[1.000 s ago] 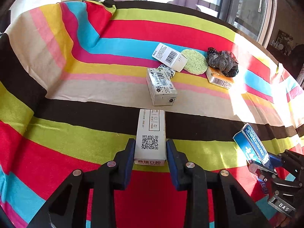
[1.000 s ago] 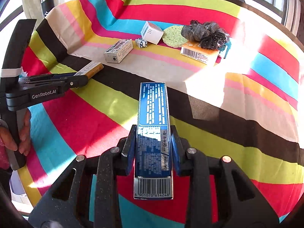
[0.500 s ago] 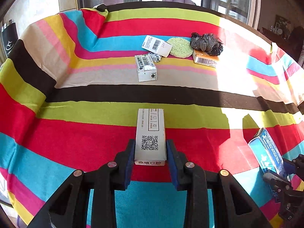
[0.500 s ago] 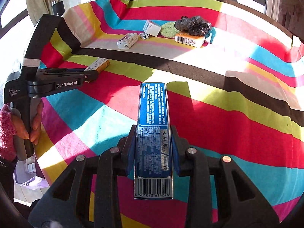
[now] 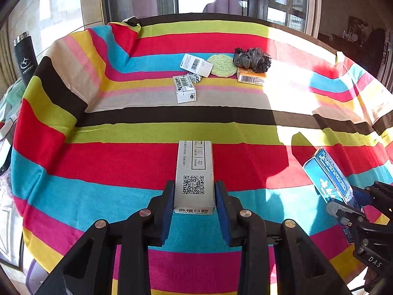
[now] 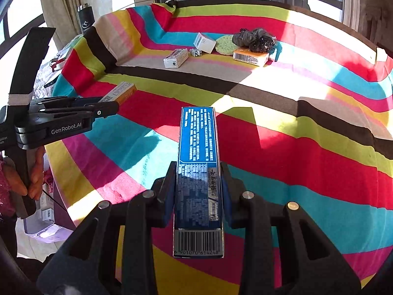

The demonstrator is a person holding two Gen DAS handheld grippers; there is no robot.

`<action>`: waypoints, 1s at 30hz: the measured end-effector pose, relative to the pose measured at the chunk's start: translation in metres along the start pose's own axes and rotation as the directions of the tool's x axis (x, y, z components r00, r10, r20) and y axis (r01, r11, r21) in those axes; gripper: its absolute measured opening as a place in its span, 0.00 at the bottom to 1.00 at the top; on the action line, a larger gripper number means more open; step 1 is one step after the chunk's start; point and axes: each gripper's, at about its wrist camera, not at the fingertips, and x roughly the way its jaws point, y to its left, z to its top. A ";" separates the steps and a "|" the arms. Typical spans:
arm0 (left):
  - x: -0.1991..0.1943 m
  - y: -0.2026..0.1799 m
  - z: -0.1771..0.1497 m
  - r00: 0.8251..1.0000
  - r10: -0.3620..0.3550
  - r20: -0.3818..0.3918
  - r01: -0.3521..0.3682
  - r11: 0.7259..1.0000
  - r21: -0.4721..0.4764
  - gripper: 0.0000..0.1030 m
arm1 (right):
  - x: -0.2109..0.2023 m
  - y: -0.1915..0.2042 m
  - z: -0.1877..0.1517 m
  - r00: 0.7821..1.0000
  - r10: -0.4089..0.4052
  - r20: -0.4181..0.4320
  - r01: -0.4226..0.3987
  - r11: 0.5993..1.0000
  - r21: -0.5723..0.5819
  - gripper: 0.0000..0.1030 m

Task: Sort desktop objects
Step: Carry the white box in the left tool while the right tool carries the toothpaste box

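Two boxes are up off the striped tabletop point(image 5: 103, 172): left gripper point(image 5: 194, 198) jaws clamp the white box point(image 5: 194, 174), right gripper point(image 6: 199, 186) jaws clamp the blue box point(image 6: 199, 147). Each box's long axis runs straight out from its jaws, toward the far pile by the sponge point(image 5: 222, 65).

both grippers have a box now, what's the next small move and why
Probably keep drawing both boxes back toward the near-left table edge. The left gripper is clamped on the white dental box, the right gripper on the blue box, both held above the striped cloth. A clear bin shows below that edge, seemingly the drop spot.
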 end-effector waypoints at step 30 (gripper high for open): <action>-0.128 0.209 -0.135 0.973 0.226 0.056 -0.174 0.867 -0.466 0.32 | 0.009 0.223 0.009 0.965 0.249 -0.087 -0.259 0.832 -0.490 0.35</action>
